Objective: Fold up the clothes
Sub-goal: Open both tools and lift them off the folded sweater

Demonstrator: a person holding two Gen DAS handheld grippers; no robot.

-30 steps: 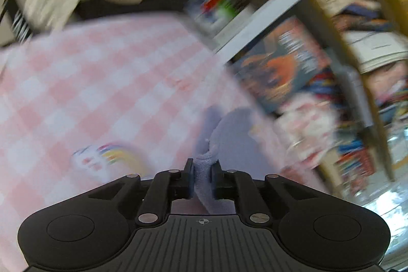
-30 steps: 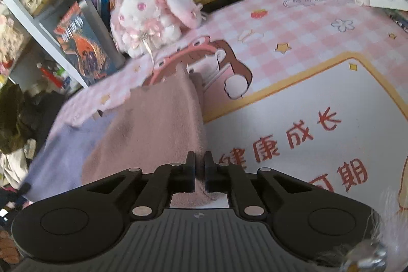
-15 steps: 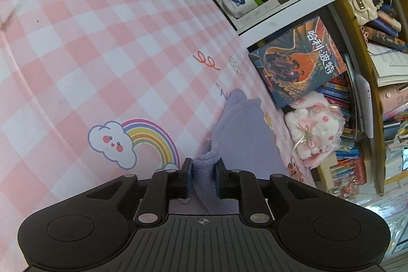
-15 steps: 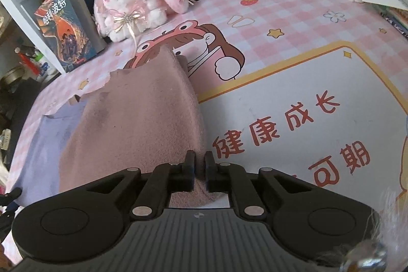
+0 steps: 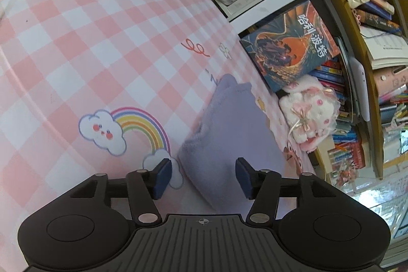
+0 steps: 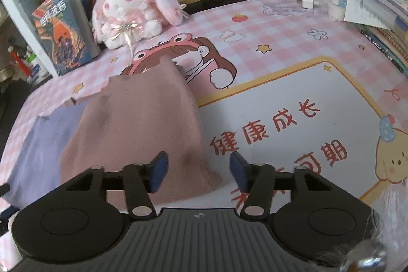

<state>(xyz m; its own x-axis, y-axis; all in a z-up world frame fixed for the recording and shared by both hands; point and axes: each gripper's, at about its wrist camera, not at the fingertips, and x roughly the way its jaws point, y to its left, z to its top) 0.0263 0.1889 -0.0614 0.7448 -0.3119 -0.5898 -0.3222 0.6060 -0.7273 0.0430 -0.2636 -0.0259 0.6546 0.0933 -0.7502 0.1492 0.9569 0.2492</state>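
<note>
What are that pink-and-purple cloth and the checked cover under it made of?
The cloth, dusty pink on one part and lavender on the other, looks like soft fleece or terry: fuzzy matte nap, thick rolled edge. The checked mat looks like smooth printed plastic or rubber, flat with a slight sheen; which one is hard to tell.

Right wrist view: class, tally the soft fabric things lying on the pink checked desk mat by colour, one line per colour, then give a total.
Dusty pink fleece cloth: 1
Lavender fleece cloth: 1
White and pink plush rabbit toy: 1
Total: 3
</note>
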